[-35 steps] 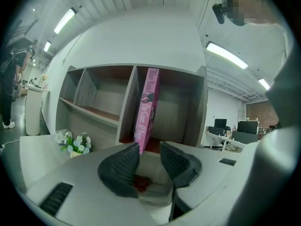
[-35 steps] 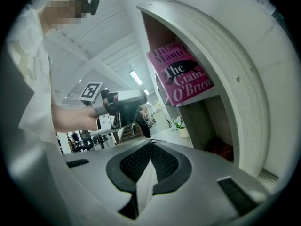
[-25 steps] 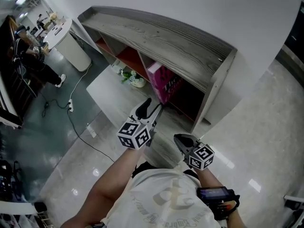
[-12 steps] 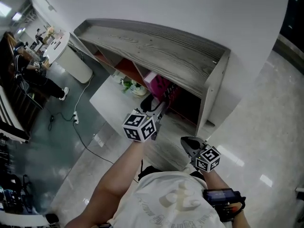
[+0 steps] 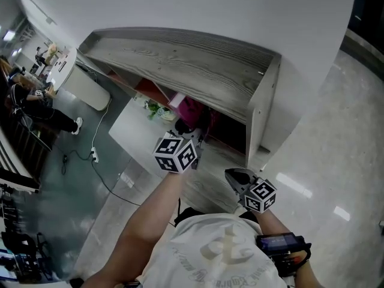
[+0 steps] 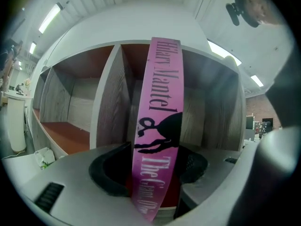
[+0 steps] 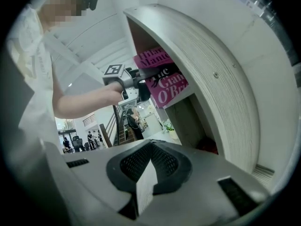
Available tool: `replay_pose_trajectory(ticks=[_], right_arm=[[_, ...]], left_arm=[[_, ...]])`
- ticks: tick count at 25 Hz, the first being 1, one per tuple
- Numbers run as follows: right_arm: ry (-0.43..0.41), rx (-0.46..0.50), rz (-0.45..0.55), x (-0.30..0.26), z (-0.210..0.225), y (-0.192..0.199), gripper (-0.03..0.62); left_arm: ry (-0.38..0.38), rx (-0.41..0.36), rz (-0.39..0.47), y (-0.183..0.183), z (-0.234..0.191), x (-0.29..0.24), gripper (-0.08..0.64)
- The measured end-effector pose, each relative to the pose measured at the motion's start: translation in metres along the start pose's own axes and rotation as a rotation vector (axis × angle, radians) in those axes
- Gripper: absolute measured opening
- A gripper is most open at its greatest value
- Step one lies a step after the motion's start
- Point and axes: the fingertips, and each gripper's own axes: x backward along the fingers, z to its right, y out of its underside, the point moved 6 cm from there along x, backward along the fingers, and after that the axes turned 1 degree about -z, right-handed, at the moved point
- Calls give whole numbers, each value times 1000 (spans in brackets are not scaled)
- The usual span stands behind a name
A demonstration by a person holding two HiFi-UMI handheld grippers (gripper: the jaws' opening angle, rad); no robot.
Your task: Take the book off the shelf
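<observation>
"See that? The left gripper [image 6: 155,172] has gone from short of the shelf [image 5: 180,59] right in to the book [image 6: 160,102]. Its jaws are closing round it, not clamped yet."

"So the pull comes next, I'd say. It's pink, tall, black-lettered, leaning in the shelf's right-hand bay."

"And the right gripper [image 5: 230,173], below the shelf, hangs shut, idle."

left claw [image 6: 151,174]: jaws closing, one either side of pink book [image 6: 160,93] spine | book upright, frame centre | grey shelf [image 6: 109,102] behind, red-brown floor lower left
</observation>
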Motion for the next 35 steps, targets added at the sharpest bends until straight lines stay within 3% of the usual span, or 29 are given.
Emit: replay_pose_trajectory(ticks=[8,16,35], right_arm=[[25,-12,-13,-3,6,3,5],[-12,35,-36,-26,9,-3,5],[-14,41,-72,-24,-5,0,5]], left_arm=[[18,-27,8,-2,4,-10,206],[7,-102,13,-9,-1,-9,163],[43,-53,68,-6,2,6,156]])
